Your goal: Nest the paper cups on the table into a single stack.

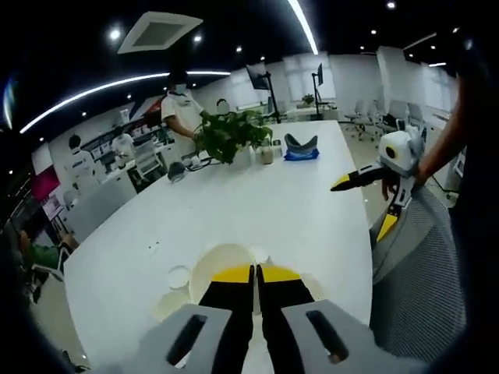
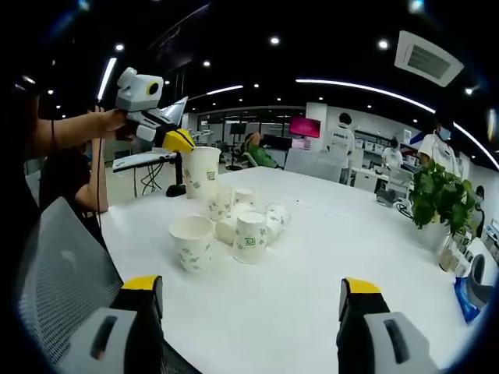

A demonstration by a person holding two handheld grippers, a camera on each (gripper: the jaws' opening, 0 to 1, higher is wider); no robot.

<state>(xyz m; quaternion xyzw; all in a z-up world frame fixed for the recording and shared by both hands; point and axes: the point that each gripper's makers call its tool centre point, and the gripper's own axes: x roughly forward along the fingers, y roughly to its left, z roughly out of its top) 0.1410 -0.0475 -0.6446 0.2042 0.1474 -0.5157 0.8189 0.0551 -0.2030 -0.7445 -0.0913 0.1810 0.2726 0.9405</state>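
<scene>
Currently the left gripper (image 2: 181,140), jaws clamped on the rim of a tall white printed paper cup (image 2: 200,173), holds it raised beyond the loose cluster of white paper cups (image 2: 238,227) on the white table (image 2: 327,257). The right gripper (image 2: 249,300) waits with jaws spread, the cluster directly ahead. Next, the held cup likely must align over an upright cup.
</scene>
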